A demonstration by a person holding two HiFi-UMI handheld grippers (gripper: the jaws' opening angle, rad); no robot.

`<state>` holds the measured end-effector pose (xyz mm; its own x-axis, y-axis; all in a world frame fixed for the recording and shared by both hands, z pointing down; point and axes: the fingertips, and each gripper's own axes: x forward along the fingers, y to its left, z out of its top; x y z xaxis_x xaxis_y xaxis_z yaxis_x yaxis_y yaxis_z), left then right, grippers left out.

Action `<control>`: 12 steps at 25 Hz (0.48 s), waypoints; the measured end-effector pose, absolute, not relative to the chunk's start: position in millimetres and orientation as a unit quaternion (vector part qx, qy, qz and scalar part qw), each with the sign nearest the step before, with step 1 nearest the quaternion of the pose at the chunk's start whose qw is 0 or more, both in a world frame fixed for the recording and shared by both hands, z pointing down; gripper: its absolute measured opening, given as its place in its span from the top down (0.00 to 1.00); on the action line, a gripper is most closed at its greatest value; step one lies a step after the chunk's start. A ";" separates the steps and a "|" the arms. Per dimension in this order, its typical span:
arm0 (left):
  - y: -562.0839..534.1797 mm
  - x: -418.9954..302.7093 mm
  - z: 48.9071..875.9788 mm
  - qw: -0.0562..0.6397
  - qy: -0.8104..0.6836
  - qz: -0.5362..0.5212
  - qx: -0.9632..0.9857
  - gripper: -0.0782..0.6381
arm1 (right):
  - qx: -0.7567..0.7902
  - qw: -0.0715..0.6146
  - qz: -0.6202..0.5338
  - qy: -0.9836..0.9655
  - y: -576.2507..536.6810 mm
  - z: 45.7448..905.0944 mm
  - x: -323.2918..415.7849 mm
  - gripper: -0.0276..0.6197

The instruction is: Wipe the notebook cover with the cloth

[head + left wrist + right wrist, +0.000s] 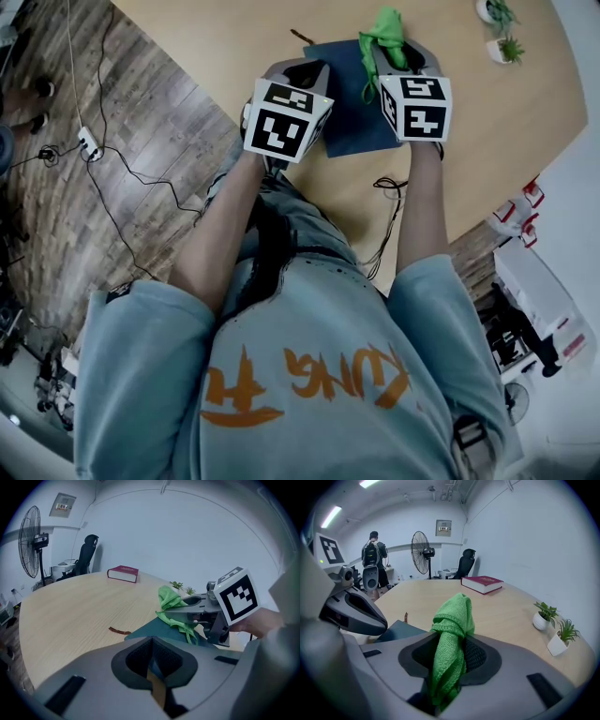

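1. The right gripper (pixel 451 641) was clamped on the green cloth (pixel 452 616), which stood bunched up out of its jaws.
2. The cloth sat over the far part of the dark teal notebook (pixel 349 112); contact between the two could not be confirmed.
3. The notebook lay flat on the wooden table (pixel 216 47), near the person's edge.
4. The left gripper (pixel 152 640) was positioned at the notebook's left side, jaws together and holding nothing.

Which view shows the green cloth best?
The right gripper view: the cloth is clamped in the right hand-held gripper, its weave visible up close. The head view shows only its tip beyond that gripper. The left gripper view shows it from the side, hanging above the notebook.
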<state>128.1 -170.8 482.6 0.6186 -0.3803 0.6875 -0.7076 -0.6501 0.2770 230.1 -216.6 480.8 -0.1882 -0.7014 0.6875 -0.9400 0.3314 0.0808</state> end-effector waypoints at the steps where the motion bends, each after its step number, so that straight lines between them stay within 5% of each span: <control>1: -169.3 129.1 483.0 0.273 -0.316 0.301 0.857 0.87 | 0.549 0.325 0.184 -0.748 -214.9 480.8 230.8 0.77; 12: -158.0 126.2 480.4 0.264 -0.314 0.305 0.859 0.87 | 0.551 0.327 0.187 -0.745 -189.1 479.6 235.6 0.77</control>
<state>126.2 -158.0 480.4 0.6165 -0.3785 0.6904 -0.7006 -0.6638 0.2617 235.6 -189.1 479.6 -0.1793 -0.6985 0.6928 -0.9431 0.3224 0.0810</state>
